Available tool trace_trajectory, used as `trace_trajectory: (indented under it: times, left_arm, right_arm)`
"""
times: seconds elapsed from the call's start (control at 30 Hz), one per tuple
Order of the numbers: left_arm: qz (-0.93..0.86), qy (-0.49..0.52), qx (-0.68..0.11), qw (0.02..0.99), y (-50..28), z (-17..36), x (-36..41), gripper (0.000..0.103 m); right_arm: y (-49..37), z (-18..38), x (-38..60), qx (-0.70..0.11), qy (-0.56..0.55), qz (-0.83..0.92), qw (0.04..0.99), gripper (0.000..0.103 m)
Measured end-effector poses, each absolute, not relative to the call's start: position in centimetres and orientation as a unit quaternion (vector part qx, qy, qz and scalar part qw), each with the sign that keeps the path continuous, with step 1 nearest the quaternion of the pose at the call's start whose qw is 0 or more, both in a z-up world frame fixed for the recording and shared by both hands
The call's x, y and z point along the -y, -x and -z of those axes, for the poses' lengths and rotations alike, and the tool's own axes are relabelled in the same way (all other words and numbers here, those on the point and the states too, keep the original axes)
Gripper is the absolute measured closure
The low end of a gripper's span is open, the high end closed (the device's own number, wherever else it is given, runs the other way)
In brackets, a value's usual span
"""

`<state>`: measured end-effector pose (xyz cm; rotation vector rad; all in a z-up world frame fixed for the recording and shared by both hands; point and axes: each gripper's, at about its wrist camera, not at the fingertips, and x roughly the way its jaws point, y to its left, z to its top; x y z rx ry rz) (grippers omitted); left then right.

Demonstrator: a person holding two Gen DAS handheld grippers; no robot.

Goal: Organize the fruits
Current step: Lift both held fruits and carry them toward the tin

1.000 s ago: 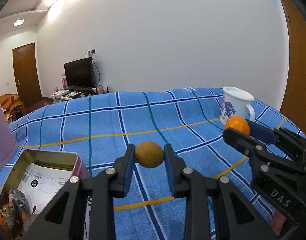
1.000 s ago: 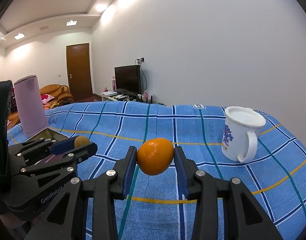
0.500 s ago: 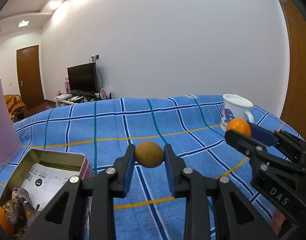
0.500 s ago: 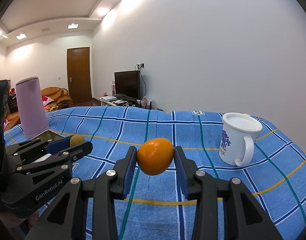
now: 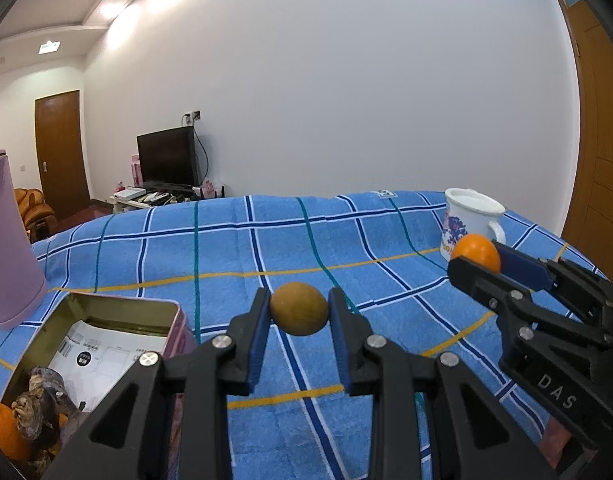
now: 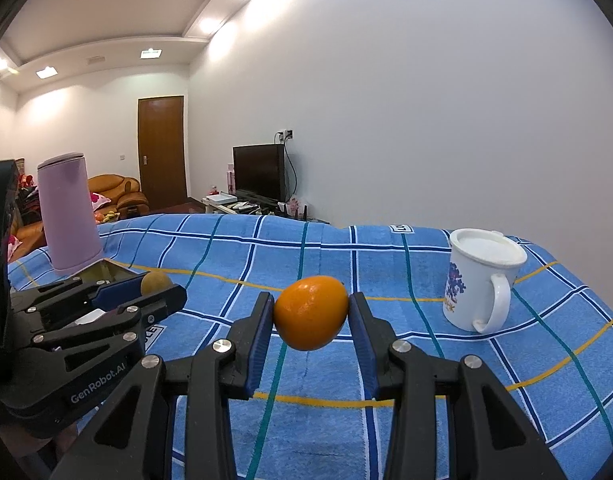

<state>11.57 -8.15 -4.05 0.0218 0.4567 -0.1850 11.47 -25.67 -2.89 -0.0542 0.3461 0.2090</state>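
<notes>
While both claws hover over a blue plaid bedspread (image 5: 226,256), left claw (image 5: 299,309) clamping a brownish-yellow fruit (image 5: 299,308), right claw (image 6: 311,313) clamping an orange (image 6: 311,312), white wall (image 6: 426,120), television (image 6: 259,178) behind

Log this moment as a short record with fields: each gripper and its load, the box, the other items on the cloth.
left gripper: shut on brown fruit, held above the cloth
right gripper: shut on orange, held above the cloth
tin box: open, paper inside, another orange fruit at its near end
white mug: upright, lidded
purple tumbler: upright behind the box
surface: blue checked cloth
</notes>
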Motion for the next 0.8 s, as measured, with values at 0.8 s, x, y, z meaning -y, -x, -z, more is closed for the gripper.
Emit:
trace_trajectory:
  times: [0.8]
  left_arm:
    - [0.084, -0.011, -0.231, 0.969, -9.1, 4.1, 6.4, 0.073]
  right_arm:
    - [-9.5, 2.9, 23.9, -0.167, 0.038, -0.139, 0.975, 0.063]
